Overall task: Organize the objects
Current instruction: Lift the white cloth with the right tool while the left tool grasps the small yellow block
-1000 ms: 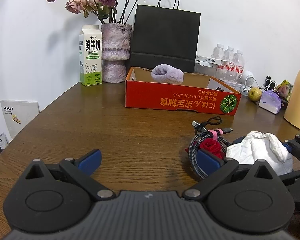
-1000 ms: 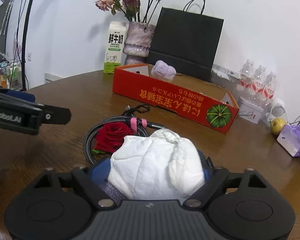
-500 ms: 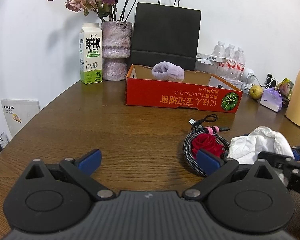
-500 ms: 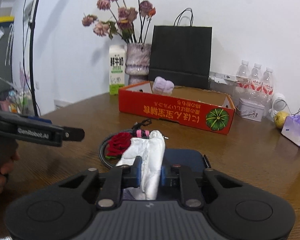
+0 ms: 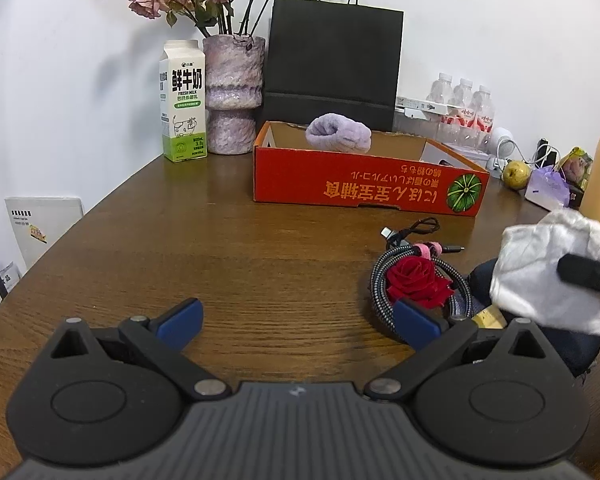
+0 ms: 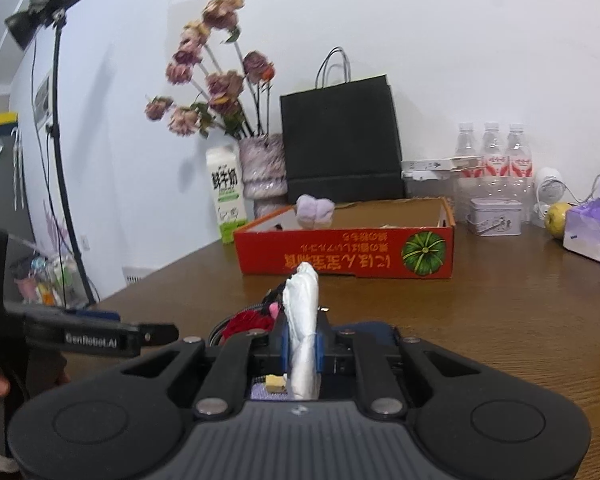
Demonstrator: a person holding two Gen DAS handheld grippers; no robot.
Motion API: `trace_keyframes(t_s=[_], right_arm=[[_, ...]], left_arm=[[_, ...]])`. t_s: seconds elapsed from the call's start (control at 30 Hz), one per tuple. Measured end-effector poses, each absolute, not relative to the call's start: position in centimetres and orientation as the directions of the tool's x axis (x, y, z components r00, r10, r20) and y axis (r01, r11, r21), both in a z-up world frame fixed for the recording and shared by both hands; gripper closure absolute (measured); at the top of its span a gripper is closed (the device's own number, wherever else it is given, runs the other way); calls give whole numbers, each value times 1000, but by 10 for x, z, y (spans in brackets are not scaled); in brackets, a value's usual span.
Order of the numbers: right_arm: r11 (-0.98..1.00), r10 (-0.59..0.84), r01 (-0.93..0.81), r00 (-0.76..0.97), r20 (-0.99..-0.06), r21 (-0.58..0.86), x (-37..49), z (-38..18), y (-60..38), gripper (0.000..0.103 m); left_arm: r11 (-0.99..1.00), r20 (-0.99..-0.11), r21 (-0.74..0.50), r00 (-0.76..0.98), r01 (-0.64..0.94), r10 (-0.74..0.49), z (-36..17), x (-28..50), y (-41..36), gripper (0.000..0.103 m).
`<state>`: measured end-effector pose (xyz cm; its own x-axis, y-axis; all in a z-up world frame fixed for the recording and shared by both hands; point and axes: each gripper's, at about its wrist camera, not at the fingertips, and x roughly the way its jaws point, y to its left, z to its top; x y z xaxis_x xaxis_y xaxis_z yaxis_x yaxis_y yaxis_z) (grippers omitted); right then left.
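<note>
My right gripper [image 6: 300, 350] is shut on a crumpled white cloth [image 6: 302, 320], squeezed thin between its blue pads and lifted off the table. In the left wrist view the same white cloth [image 5: 548, 276] hangs at the right edge, above a dark blue pouch [image 5: 572, 348]. My left gripper [image 5: 296, 320] stands open and empty over the brown table [image 5: 260, 264]. A red rose [image 5: 416, 282] lies inside a coiled braided cable [image 5: 380, 280] beside the left gripper's right finger. Behind them stands the open red cardboard box [image 5: 364, 184] with a lilac fluffy cloth [image 5: 338, 138] inside.
A milk carton [image 5: 183, 100], a vase of dried roses [image 5: 233, 92] and a black paper bag [image 5: 332, 60] line the back wall. Water bottles [image 6: 494, 148], a tin [image 6: 495, 216], a pear [image 6: 558, 214] and a purple bag [image 6: 590, 232] crowd the back right. A lamp stand [image 6: 60, 140] rises at left.
My right gripper closed on the white cloth, squeezing it thin, then lifted it and rolled upright. In the left wrist view the cloth moved up and to the right. The left gripper stayed put.
</note>
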<state>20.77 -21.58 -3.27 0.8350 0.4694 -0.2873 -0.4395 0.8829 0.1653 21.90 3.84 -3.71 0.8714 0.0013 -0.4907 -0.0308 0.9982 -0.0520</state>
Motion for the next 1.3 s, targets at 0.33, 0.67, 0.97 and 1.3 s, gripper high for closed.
trace_keyframes(t_s=[0.33,0.67,0.97,1.3], right_arm=[[899,430,-381,864,-263,218,216,-31,-244,92],[903,413,-355,872,-262,241,219,-33,-270,92],[897,420,-356,870,-259,262,219,-34,-283,92],[889,436,-372,865,-248,266,216,-34,-284,92]], left_arm=[[999,-482,13,875,49,-37,-33,214,8,0],[960,-477,142,867,241,-147,-31,217,-62,14],[920,-539,233,829,315,-147,-41,232,-91,46],[890,-585,251,792,381,-174,-47,241,-97,71]])
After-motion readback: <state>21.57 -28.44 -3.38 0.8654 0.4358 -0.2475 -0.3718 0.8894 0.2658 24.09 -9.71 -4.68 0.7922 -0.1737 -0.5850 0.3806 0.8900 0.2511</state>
